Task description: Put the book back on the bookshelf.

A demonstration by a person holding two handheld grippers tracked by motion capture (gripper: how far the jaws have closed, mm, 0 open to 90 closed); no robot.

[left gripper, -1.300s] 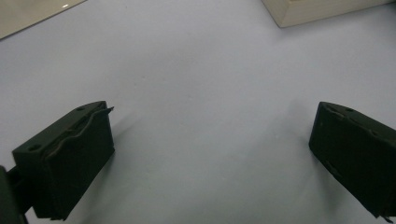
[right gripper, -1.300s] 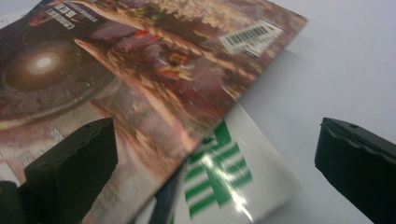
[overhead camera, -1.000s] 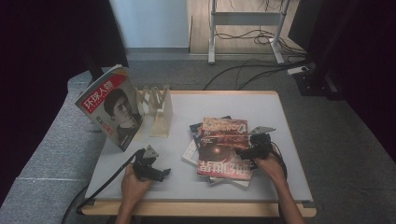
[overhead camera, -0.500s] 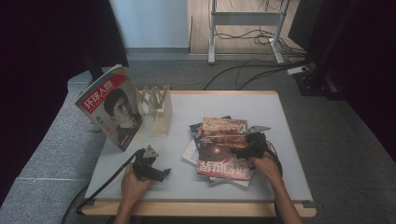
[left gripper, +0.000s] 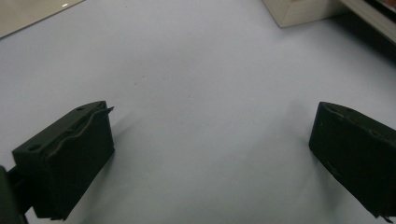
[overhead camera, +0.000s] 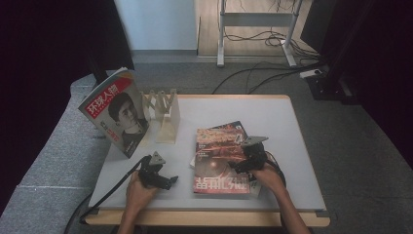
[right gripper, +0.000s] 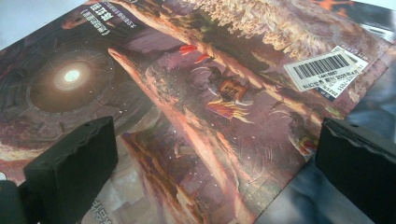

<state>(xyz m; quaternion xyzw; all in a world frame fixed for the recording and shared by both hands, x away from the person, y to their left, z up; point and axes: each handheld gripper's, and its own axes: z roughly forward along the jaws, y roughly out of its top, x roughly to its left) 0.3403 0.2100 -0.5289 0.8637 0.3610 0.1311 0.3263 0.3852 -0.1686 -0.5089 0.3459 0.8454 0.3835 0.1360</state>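
A red-and-brown magazine (overhead camera: 220, 156) lies on top of a small stack in the middle right of the grey table (overhead camera: 277, 122). My right gripper (overhead camera: 238, 165) rests over its right part, open, jaws spread wide above the cover (right gripper: 201, 107) near a white barcode label (right gripper: 322, 70). My left gripper (overhead camera: 163, 181) sits low on the bare table near the front left, open with nothing between its fingers (left gripper: 70, 158). Another magazine (overhead camera: 114, 112), with a portrait cover, stands tilted at the back left against a wooden rack (overhead camera: 163, 114).
A darker magazine (overhead camera: 236, 127) peeks out under the top one. The rack's pale base (left gripper: 303, 11) shows at the far edge of the left gripper view. Cables and a metal stand (overhead camera: 253, 29) lie on the floor beyond the table. Dark curtains flank both sides.
My right gripper has moved left from the stack's right edge onto the top magazine's cover. The left gripper has stayed where it was.
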